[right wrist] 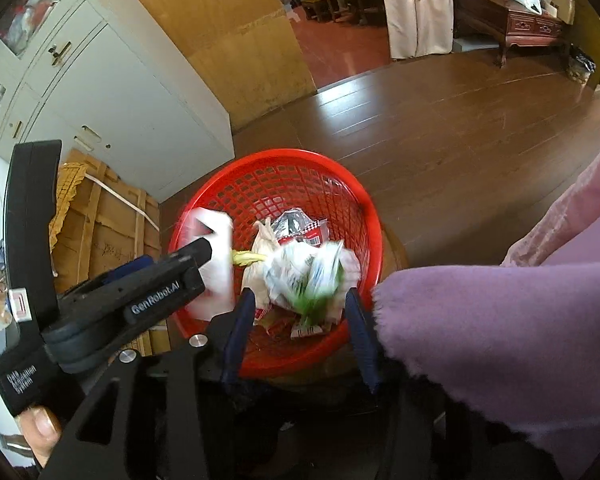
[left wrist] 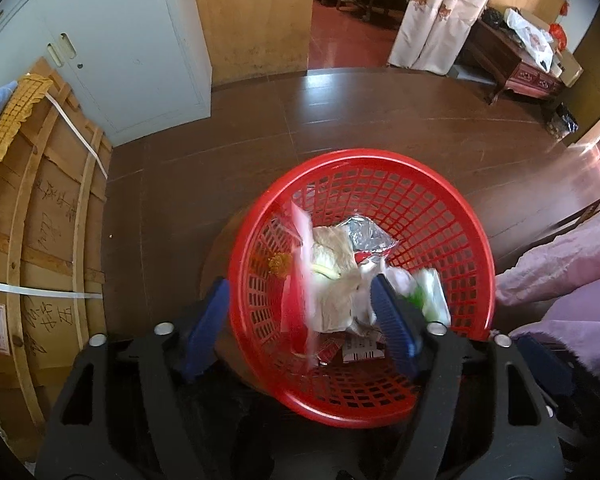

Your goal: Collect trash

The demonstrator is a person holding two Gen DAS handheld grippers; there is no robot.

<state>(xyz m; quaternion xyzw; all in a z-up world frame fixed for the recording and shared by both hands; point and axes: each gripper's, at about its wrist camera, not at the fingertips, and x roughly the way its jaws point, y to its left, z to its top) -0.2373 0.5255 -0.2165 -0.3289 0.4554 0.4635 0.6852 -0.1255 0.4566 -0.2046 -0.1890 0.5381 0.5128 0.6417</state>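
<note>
1. While both grippers point steeply down, the red mesh basket (left wrist: 380, 184) stands upright on a round stool on the floor, its round mouth facing up, no long axis to speak of.
2. In the basket lie crumpled wrappers (left wrist: 336, 280); a blurred white-and-red packet (left wrist: 304, 272) hangs upright over the near side, long axis roughly vertical.
3. The left gripper (left wrist: 300, 320) has wide jaws straddling the rim, pads pressing nothing.
4. The right gripper (right wrist: 300, 320) has jaws apart; the blurred green-and-white wrapper (right wrist: 316, 276) sits free between them.
5. Dark wood-plank floor (left wrist: 340, 120); white cabinet (left wrist: 132, 40), cardboard crate (left wrist: 40, 240), floral curtain (left wrist: 440, 12), purple sleeve (right wrist: 500, 320).
</note>
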